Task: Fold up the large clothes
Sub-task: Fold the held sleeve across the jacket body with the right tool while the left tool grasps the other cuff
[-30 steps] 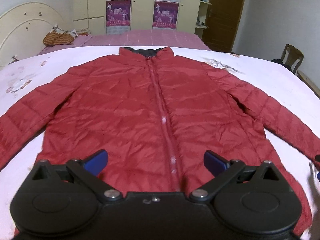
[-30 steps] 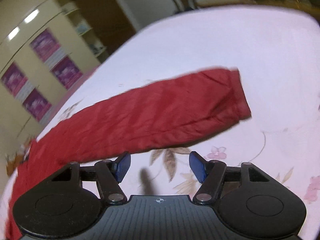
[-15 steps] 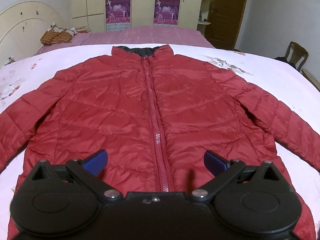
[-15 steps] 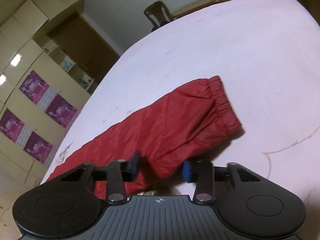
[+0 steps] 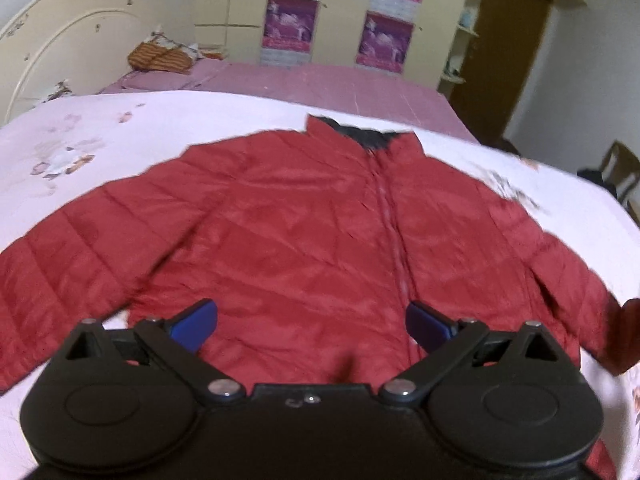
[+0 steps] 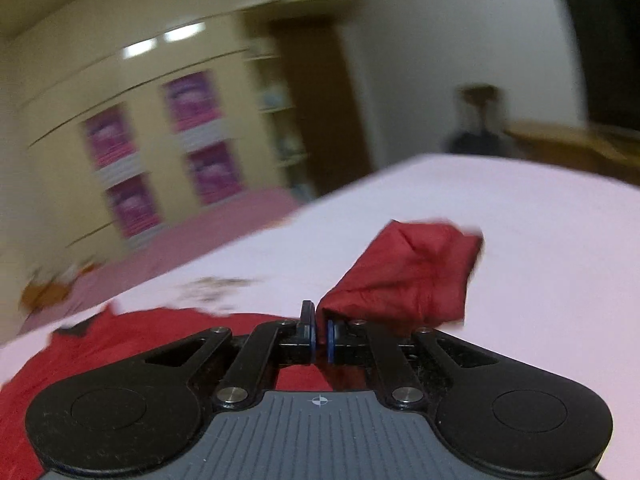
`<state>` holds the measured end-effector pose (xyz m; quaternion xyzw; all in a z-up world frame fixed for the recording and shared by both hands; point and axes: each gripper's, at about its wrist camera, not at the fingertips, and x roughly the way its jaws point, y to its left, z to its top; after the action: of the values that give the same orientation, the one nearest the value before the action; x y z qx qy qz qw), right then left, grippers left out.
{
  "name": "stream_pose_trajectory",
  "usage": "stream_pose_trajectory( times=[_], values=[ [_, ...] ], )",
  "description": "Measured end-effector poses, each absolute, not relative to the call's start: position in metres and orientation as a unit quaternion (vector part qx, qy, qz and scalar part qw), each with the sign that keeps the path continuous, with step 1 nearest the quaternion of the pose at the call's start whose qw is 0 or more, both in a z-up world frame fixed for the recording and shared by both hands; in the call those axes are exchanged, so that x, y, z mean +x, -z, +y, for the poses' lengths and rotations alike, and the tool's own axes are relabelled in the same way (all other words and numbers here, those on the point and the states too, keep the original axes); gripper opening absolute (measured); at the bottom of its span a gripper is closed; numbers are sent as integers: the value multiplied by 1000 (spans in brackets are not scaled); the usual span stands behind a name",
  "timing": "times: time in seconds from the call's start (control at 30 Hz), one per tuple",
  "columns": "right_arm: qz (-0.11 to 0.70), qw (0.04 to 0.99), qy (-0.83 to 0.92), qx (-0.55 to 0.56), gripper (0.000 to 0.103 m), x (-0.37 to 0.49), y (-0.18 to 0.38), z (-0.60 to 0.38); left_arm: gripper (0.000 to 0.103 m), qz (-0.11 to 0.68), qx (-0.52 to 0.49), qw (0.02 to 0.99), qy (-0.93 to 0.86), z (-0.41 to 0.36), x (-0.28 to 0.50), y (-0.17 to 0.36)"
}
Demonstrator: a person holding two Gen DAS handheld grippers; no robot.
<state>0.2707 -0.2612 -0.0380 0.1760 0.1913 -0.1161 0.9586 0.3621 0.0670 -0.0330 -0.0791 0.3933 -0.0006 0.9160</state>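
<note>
A red quilted jacket (image 5: 304,236) lies front up and zipped on the bed's pale floral sheet (image 5: 72,136), collar at the far side. My left gripper (image 5: 312,322) is open and empty, above the jacket's hem left of the zip. My right gripper (image 6: 319,334) is shut on the jacket's right sleeve (image 6: 412,276) near the cuff and holds it lifted off the sheet; the cuff stands up past the fingers. The jacket's body (image 6: 132,332) shows low on the left in the right wrist view. The lifted sleeve end shows at the right edge of the left wrist view (image 5: 624,332).
A pink mattress strip (image 5: 320,80) and a cream wardrobe with purple posters (image 5: 292,28) lie beyond the bed. A headboard (image 5: 64,40) and a basket (image 5: 160,56) are at the far left. A brown door (image 5: 508,56) and a chair (image 5: 616,168) are at the right.
My right gripper closed on the sleeve near the cuff and lifted it, swinging toward the jacket's body. My left gripper shifted left over the hem and stayed open.
</note>
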Motion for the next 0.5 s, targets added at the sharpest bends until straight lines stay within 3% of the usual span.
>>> stream_pose_trajectory(
  times=[0.2, 0.5],
  values=[
    [227, 967, -48, 101, 5, 326, 47, -159, 93, 388, -128, 913, 9, 95, 360, 31],
    [307, 931, -198, -4, 5, 358, 89, -21, 93, 401, -166, 901, 8, 130, 366, 50]
  ],
)
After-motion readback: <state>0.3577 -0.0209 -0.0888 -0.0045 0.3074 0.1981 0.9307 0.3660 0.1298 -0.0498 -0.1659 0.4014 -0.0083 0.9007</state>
